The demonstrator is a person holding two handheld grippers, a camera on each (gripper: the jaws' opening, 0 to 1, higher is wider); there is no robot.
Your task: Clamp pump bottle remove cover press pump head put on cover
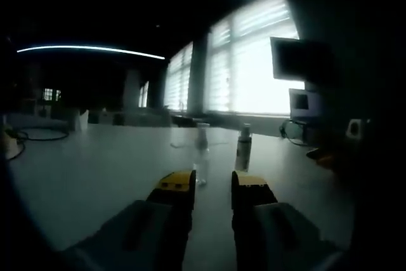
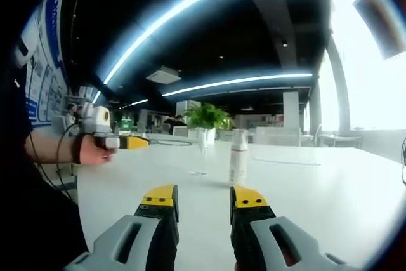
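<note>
A small pump bottle (image 1: 244, 147) stands upright on the white table (image 1: 95, 176), ahead and slightly right of my left gripper (image 1: 212, 185). A clear, see-through cover (image 1: 202, 153) stands just left of it, right beyond the jaw tips. The left gripper is open and holds nothing. In the right gripper view the same white bottle (image 2: 238, 157) stands just past my right gripper (image 2: 203, 198), which is open and empty. The clear cover (image 2: 200, 153) stands apart to the bottle's left. A hand (image 2: 92, 150) holds the left gripper (image 2: 130, 142) at the far left over the table.
A monitor (image 1: 298, 58) and small devices (image 1: 304, 103) stand at the table's right end before bright windows. Cables (image 1: 38, 134) lie at the far left. A potted plant (image 2: 206, 117) stands behind the cover. The table (image 2: 317, 195) stretches bare to the right.
</note>
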